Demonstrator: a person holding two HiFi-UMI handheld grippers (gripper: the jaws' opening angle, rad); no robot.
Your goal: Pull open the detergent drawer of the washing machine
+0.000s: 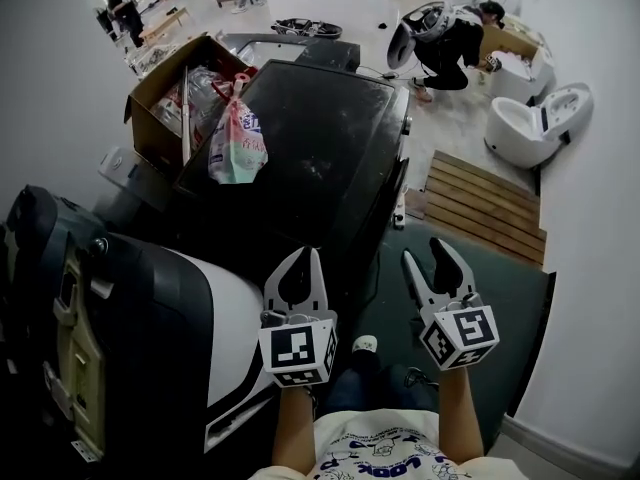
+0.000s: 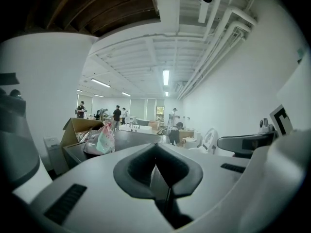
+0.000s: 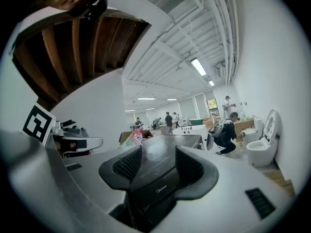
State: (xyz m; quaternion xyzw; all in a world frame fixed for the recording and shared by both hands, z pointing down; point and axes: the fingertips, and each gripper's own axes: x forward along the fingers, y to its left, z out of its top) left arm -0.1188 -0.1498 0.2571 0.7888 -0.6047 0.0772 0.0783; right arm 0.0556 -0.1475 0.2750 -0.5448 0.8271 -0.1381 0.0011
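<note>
A dark washing machine [image 1: 300, 138] stands straight ahead of me, and its glossy top fills the middle of the head view. In the right gripper view its dark front edge [image 3: 163, 178] with a small logo shows between the jaws. I cannot make out the detergent drawer. My left gripper [image 1: 305, 254] hovers short of the machine's near edge with its pads [image 2: 146, 166] closed together on nothing. My right gripper [image 1: 430, 255] is beside it to the right, open and empty, and also short of the machine [image 3: 158, 161].
A printed plastic bag [image 1: 237, 143] lies on the machine's left top edge, beside an open cardboard box [image 1: 165, 93]. A black-and-white appliance [image 1: 140, 318] stands close on my left. At the right are a wooden pallet [image 1: 485, 203], a toilet [image 1: 535, 123] and a crouching person [image 1: 455, 43].
</note>
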